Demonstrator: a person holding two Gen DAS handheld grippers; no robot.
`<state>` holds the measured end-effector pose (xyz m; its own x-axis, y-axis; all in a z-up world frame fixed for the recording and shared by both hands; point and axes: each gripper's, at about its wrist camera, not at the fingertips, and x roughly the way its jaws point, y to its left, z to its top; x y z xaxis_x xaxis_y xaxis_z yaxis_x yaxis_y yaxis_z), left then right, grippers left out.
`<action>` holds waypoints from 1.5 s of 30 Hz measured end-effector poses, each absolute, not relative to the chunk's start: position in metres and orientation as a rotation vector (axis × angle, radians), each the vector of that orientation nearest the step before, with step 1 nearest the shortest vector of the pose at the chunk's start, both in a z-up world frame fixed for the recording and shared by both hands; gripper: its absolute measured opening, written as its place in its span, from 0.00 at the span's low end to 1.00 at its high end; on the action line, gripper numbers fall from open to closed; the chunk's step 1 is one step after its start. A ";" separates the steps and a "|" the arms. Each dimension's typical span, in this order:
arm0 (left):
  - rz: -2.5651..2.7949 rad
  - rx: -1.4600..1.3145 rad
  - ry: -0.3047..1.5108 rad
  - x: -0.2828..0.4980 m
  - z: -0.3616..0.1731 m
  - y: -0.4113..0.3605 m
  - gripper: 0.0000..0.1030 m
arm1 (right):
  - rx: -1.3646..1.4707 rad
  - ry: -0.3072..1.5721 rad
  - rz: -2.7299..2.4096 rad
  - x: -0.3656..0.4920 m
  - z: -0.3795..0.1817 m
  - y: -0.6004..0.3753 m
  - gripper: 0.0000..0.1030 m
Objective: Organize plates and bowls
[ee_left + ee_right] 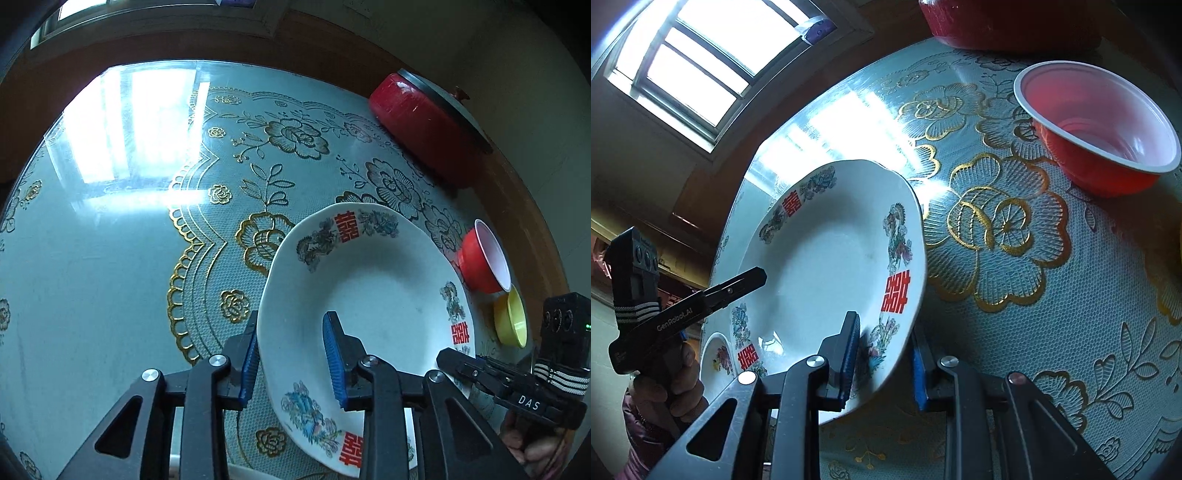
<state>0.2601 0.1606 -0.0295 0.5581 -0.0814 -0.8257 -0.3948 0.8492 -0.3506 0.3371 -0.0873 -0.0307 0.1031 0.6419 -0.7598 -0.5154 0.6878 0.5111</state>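
Gripping from opposite sides, both tools bear on one decorated plate (373,291), which is raised and tilted above the lace-patterned table (110,258). Left gripper (291,365): blue pads straddle the plate's left rim, apparently clenched on it. Right gripper (884,363): pads straddle the opposite rim, likewise clamped as far as can be judged. The plate lies directly between the two, neither nearer. A second patterned plate (716,358) sits below it. Further right stand a red bowl (484,258) and a yellow bowl (511,317), well apart from the plate.
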 end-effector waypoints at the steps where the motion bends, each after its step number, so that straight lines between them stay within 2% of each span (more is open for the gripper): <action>1: 0.193 -0.543 0.978 0.264 -0.032 0.162 0.31 | 0.119 1.188 0.855 0.337 -0.031 -0.084 0.21; 12: 0.137 -0.444 1.016 0.272 -0.035 0.131 0.29 | 0.085 1.151 0.785 0.340 -0.029 -0.093 0.21; 23: 0.108 -0.328 1.060 0.267 -0.032 0.078 0.32 | 0.159 1.122 0.761 0.320 -0.033 -0.139 0.21; 45: 0.151 -0.339 1.012 0.224 -0.014 0.035 0.29 | 0.115 1.123 0.818 0.313 -0.019 -0.166 0.20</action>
